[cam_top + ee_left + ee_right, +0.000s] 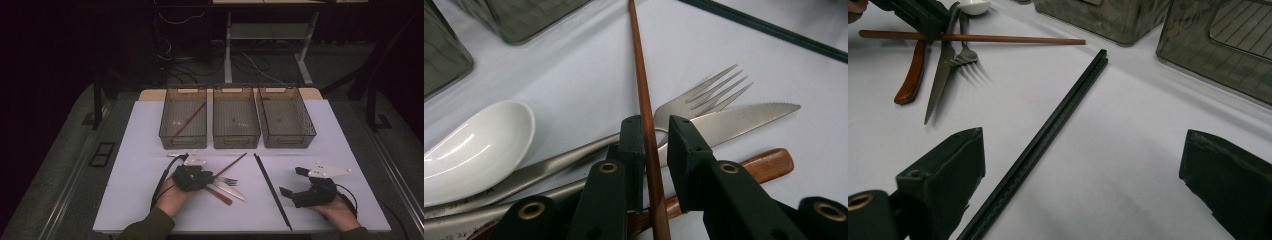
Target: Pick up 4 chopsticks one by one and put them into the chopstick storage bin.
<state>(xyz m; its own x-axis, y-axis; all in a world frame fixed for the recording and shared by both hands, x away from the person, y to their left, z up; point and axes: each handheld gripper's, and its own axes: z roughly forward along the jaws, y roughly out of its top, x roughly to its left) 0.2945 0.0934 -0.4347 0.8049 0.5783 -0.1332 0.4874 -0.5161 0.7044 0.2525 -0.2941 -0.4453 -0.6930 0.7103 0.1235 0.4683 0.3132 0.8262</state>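
Chopstick [644, 95] of brown wood is caught between the fingers [631, 145] of the left gripper [655, 137], which are nearly closed on it; whether the pads press yet cannot be told. Its long axis runs straight ahead of them, above the fork [704, 95] and knife [744, 117] on the table [574, 65]. The right gripper [1080, 175] is held open beside the black chopsticks [1048, 132], well apart.

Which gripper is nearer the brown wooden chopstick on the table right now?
Left. The left gripper has the brown chopstick between its jaws, one pad against it. The right gripper sits apart, beyond the black chopsticks, jaws open.
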